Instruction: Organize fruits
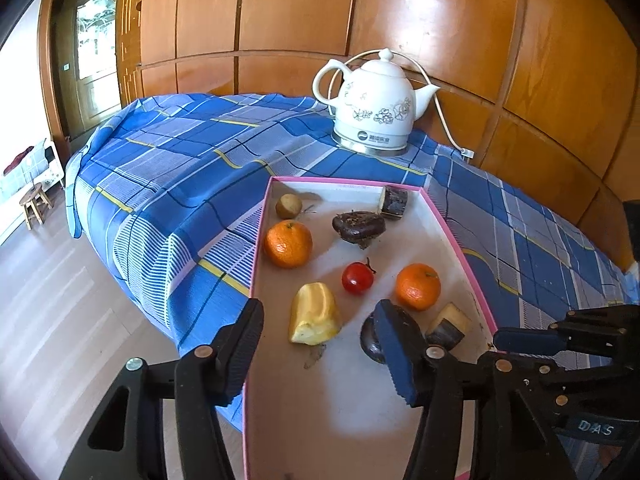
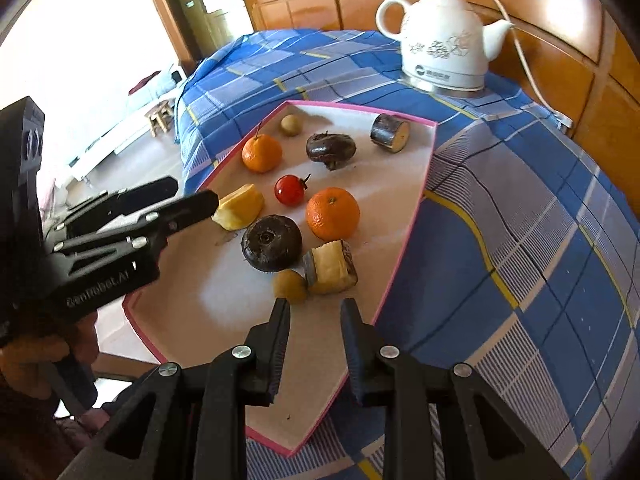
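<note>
Here, from the left wrist, a pink-rimmed tray (image 1: pixel 460 248) lies on a desk (image 1: pixel 180 152) covered with a blue checked cloth, and a white kettle (image 1: pixel 374 108) stands behind it. All the fruit is inside the tray. A small brown fruit (image 1: pixel 288 205) sits at the far left with the far orange (image 1: pixel 288 243) just in front of it. A dark lump (image 1: pixel 359 226) and a cut stalk piece (image 1: pixel 394 202) lie toward the far right. A red tomato (image 1: pixel 357 278) sits in the middle, between the near orange (image 1: pixel 418 286) and a yellow chunk (image 1: pixel 314 314). The left tool (image 1: pixel 320 356) has its jaws apart and empty; the yellow chunk lies just beyond the gap. A dark round fruit (image 1: pixel 370 340) is partly hidden behind the tool's right finger, with a pale cut block (image 1: pixel 448 326) beside it. The right tool (image 1: pixel 500 340) reaches in from the right edge, its fingers together.

From the right wrist, the right tool's jaws are drawn close with only a narrow gap and nothing in it. They hang over the tray's near end, just short of a second small brown fruit (image 2: pixel 290 286) that touches the pale cut block. The left tool comes in from the left, one fingertip right beside the yellow chunk; I cannot tell whether it touches.
</note>
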A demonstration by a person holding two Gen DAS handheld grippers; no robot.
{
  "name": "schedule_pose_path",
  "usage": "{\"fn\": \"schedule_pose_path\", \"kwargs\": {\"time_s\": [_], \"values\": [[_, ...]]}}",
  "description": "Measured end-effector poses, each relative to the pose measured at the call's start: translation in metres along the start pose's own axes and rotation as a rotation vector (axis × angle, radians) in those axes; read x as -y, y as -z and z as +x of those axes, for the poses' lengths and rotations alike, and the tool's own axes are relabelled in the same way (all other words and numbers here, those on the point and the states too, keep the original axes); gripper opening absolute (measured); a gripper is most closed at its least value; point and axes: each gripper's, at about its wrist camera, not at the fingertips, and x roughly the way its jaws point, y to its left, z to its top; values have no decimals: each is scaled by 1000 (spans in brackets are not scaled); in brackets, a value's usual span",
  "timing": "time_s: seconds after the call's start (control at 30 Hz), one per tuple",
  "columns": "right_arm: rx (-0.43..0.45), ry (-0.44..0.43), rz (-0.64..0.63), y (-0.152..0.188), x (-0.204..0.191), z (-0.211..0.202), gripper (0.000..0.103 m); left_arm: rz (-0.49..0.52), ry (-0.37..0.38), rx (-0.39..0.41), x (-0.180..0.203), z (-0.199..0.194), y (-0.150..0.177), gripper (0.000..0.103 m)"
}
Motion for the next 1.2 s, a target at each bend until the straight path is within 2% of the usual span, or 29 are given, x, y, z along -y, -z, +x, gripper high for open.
{"fn": "schedule_pose_path", "kwargs": {"time_s": [0.3, 0.7, 0.97, 1.1, 1.2], "values": [[81, 45, 108, 12, -1, -16, 32, 5, -10, 21, 8, -11, 3, 75], [174, 219, 207, 38, -4, -31, 36, 22, -25, 43, 19, -30, 25, 103], [190, 287, 230, 49, -2, -37, 37, 35, -54, 75, 27, -39, 28, 103], [201, 293, 232, 49, -4, -40, 37, 49, -100, 105, 30, -45, 27, 103], [207, 294, 231, 50, -5, -42, 37, 42, -95, 115, 30, -47, 27, 103]]}}
